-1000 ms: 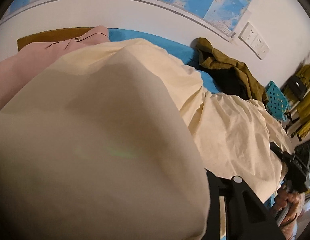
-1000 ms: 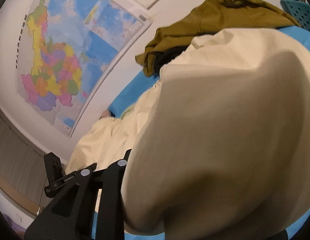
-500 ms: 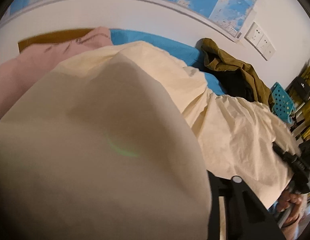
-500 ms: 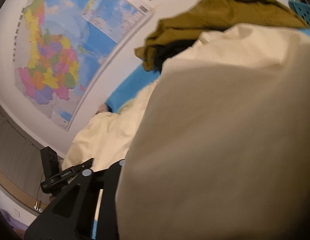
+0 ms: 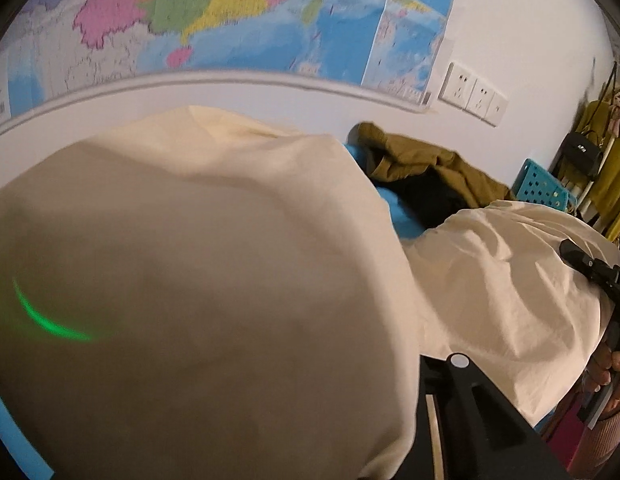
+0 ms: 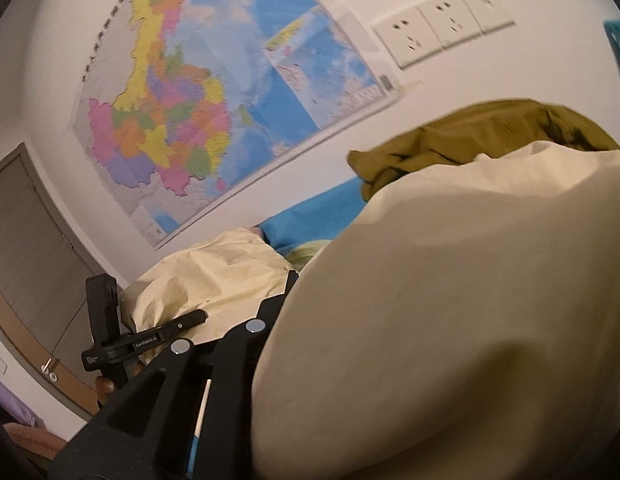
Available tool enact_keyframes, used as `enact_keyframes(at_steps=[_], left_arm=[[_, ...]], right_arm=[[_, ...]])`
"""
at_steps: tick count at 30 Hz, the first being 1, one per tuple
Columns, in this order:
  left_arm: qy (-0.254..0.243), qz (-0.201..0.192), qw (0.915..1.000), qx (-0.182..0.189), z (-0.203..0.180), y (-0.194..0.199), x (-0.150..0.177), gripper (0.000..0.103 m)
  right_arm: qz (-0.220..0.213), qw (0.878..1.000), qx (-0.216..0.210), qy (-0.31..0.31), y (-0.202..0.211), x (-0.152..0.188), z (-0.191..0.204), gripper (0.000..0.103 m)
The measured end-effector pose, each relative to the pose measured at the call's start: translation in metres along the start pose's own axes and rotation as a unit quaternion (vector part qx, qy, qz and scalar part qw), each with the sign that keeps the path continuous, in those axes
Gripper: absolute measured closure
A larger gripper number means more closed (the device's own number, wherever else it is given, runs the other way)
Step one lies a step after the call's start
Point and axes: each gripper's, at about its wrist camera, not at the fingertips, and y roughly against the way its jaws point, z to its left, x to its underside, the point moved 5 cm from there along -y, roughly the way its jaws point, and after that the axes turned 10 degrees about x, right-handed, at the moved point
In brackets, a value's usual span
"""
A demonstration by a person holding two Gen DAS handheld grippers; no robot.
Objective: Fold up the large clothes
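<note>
From the left wrist: along the top of the wall, a map (image 5: 229, 20). Below it, filling the left and middle, the cream cloth (image 5: 209, 280), raised off the blue bed (image 5: 402, 220) and draped over the near jaws so that their tips stay hidden. At bottom, just right of that bulge, one black finger (image 5: 470, 392) poking out from under the fabric. Closing, these jaws, already narrow, with cloth between them as far as can be seen. Further right, against the wall, a crumpled olive jacket (image 5: 422, 164) on the bed, touching the cloth's far edge. Above it, white sockets (image 5: 474, 94); beside it, a turquoise crate (image 5: 546, 188). At the right edge, the right gripper (image 5: 578, 256), sunk into another bunch of the same cloth, with a hand (image 5: 614, 364) on its handle below.

From the right wrist: at far left, a grey door (image 6: 25, 240). Next to it, low down, the left gripper (image 6: 189, 320), nosing into a lifted fold of cloth. In the middle, more of the map on the wall and a strip of blue bed beneath. To the right, cloth again, draped thick over the near jaws and covering their tips; closing too, narrow, fabric between them. Behind the cloth, at upper right, the olive jacket.
</note>
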Motion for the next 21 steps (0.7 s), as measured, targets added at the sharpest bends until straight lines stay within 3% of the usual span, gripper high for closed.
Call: enact_keyframes(at_steps=[6,12,21], left_arm=[[-0.003,-0.037,0.9993,0.002,0.005,0.031,-0.022,0.08],[-0.005,-0.078,0.9967,-0.02,0.02,0.067,-0.048,0.08],[0.006,-0.134,0.9854,-0.105,0.069,0.121,-0.095,0.08]], right_arm=[[-0.02,0.999,-0.025,0.036,0.001,-0.026,0.035,0.088],[-0.034,0.995,-0.061,0.066,-0.011,-0.054,0.072,0.088],[-0.033,0.987,-0.12,0.104,-0.062,-0.093,0.139,0.088]])
